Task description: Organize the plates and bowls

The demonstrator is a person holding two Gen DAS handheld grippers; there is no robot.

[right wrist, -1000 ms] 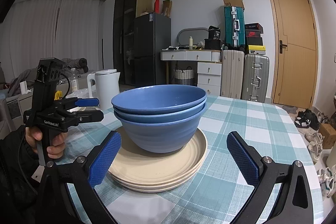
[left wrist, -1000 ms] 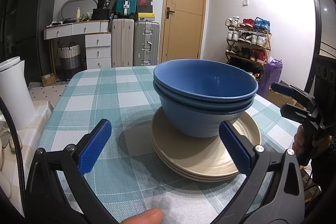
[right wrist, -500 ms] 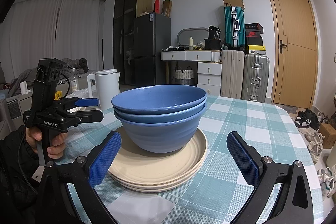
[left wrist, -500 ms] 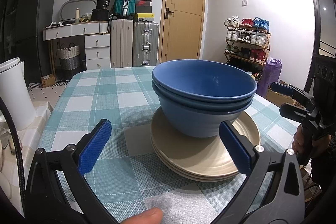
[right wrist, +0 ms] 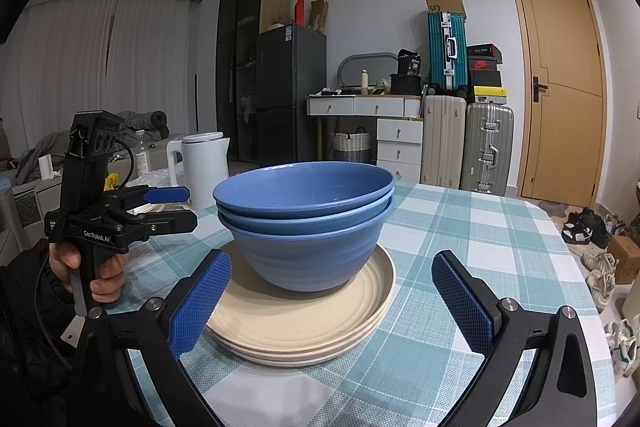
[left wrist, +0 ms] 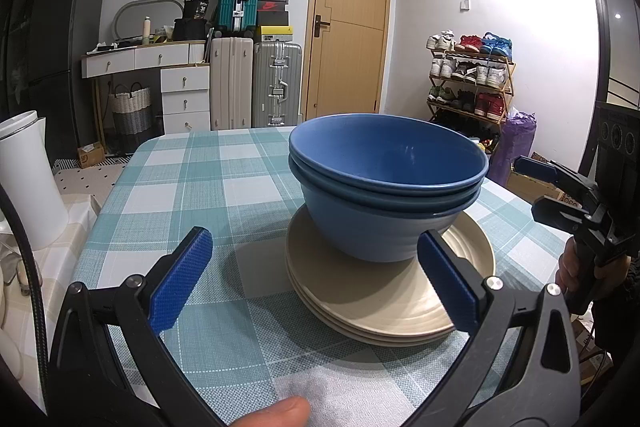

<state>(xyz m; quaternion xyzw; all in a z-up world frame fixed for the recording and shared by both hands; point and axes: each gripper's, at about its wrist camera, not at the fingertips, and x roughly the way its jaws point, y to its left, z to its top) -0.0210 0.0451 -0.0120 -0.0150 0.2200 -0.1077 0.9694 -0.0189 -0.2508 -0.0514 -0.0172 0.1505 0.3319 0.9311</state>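
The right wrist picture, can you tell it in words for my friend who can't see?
Three blue bowls sit nested on a stack of cream plates on a checked table. The right gripper is open in front of them, holding nothing. At left, a hand holds the left gripper.

Nested blue bowls [left wrist: 386,187] upright atop stacked beige plates [left wrist: 384,301].

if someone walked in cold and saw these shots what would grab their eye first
A stack of blue bowls nested together sits on a pile of beige plates in the middle of the teal checked tablecloth. Both open grippers, left gripper and right gripper, face the stack from opposite sides without touching it. Behind the table, suitcases stand piled beside a wooden door.
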